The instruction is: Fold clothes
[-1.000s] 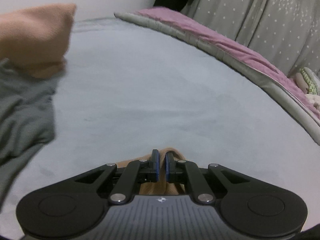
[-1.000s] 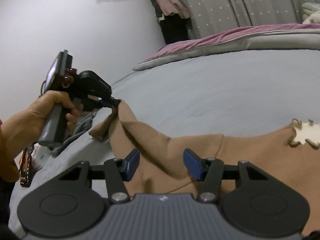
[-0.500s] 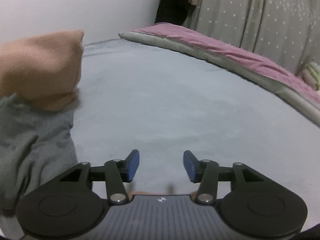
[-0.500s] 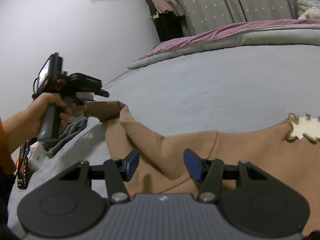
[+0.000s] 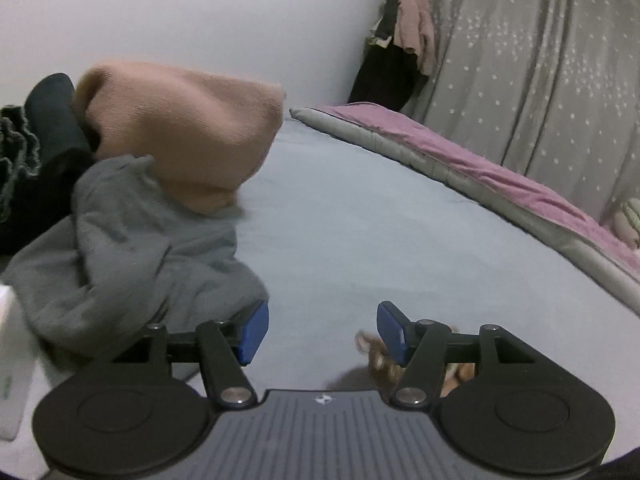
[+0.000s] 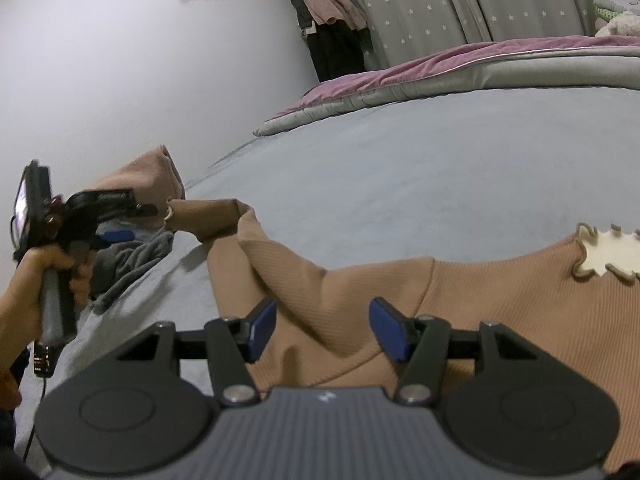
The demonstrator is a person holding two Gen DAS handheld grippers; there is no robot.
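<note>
2 grippers, both with jaws spread and pinching nothing. The tan ribbed top [image 6: 500,304] lies on the grey bed [image 6: 400,168]: the right gripper [image 6: 322,330] hovers over its body, and the left gripper [image 5: 322,332] is just beside the sleeve cuff [image 6: 176,220]. Soft, light knit, it looks limp and will sag, so I'd take it at cuff and shoulder seam

Tan ribbed top [image 6: 460,312] lies spread on the bed, sleeve [image 6: 208,220] stretched left.
</note>
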